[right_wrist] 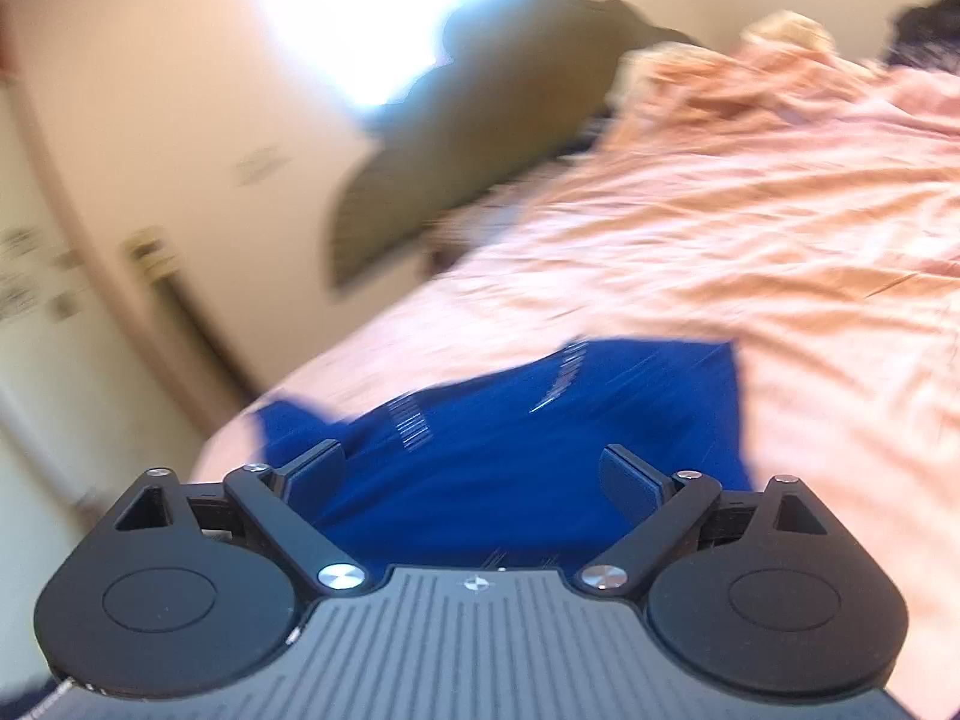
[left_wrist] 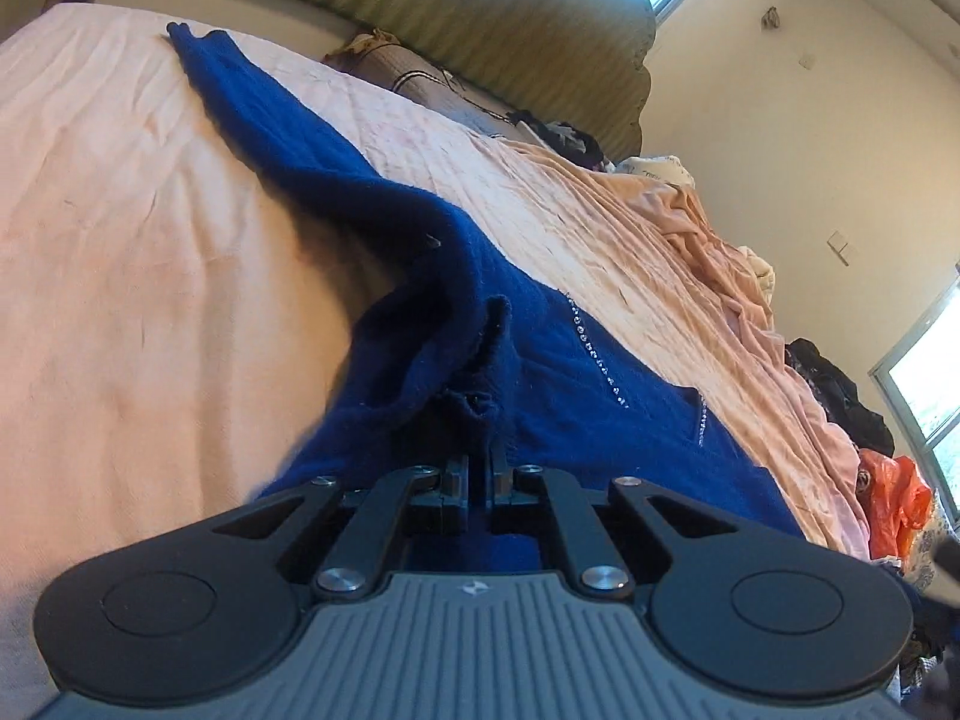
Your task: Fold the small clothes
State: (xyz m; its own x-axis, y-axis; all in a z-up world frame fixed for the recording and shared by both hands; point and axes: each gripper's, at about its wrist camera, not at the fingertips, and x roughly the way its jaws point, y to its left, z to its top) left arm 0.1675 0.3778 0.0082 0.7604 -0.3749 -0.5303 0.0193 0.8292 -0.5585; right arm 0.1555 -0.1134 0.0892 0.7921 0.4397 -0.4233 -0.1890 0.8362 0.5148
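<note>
Pinching a bit of the blue sweater, the left gripper has its two fingers pressed together on a raised fold of the knit right in front of it. From that pinch the sweater runs away ahead and to the left, ending in a long thin part that looks like a sleeve. It all lies on the pink bed sheet. A row of shiny little stones sits on the cloth just to the right of the pinch.

The right gripper has its fingers spread wide with nothing between them. It hangs over another part of the blue sweater, which lies just ahead of its tips. This picture is blurry, so I cannot tell if it touches the cloth.

I think the fold is only starting: one side is held up, the other is not grabbed yet. Next, the right gripper likely needs to come down and close on an edge, so both can lift and lay the cloth over evenly.
</note>
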